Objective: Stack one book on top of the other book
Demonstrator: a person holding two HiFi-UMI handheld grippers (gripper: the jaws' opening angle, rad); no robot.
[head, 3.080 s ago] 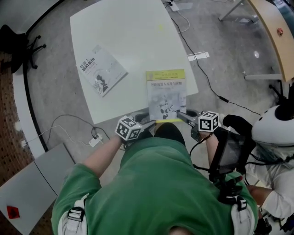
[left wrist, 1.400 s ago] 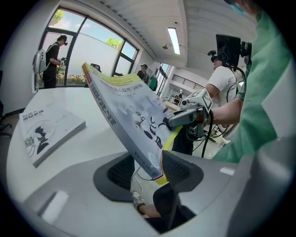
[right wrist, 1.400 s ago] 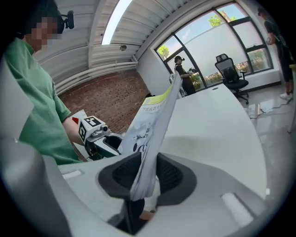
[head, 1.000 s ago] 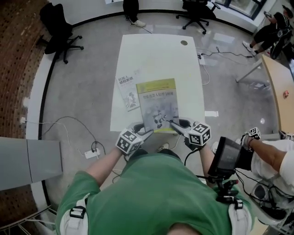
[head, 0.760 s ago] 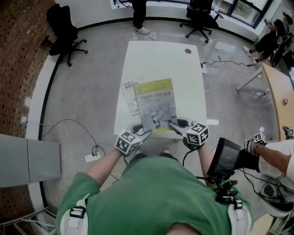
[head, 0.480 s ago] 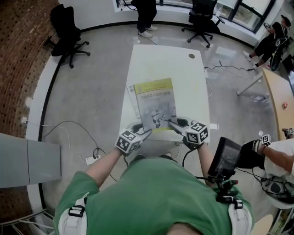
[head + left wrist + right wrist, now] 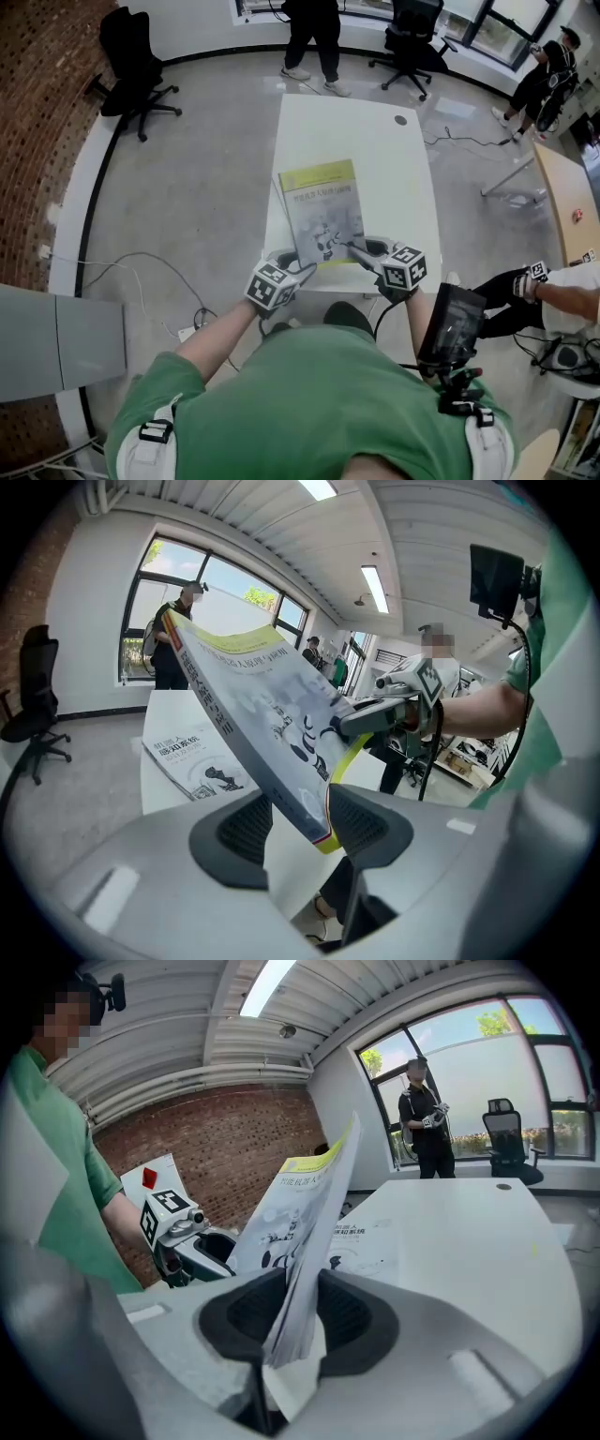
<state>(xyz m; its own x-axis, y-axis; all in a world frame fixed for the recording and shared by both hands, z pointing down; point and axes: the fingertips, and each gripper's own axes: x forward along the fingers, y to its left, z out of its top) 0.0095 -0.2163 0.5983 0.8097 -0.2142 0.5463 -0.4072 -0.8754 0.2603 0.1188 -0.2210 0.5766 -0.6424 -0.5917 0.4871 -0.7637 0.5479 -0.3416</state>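
Observation:
A book with a yellow-green top band and grey cover (image 7: 323, 211) is held up over the white table (image 7: 398, 173), tilted. My left gripper (image 7: 298, 273) is shut on its near left corner and my right gripper (image 7: 360, 251) on its near right corner. In the left gripper view the pads (image 7: 364, 819) pinch the spine corner of the held book (image 7: 267, 714). In the right gripper view my right gripper (image 7: 295, 1314) clamps that book's page edge (image 7: 305, 1208). The second, white book (image 7: 192, 761) lies flat on the table (image 7: 469, 1232) beneath; it also shows in the right gripper view (image 7: 364, 1244). In the head view it is hidden under the held book.
Black office chairs (image 7: 131, 56) (image 7: 412, 37) stand beyond the table. A person (image 7: 314, 23) stands at its far end and another (image 7: 548, 61) at the far right. A wooden desk (image 7: 562, 187) is at the right, cables (image 7: 141, 267) on the floor at the left.
Both grippers have carried the held book leftward over the white book, which showed beside it a second ago and is now covered in the head view. Three seconds ago it lay flat at the table's near edge.

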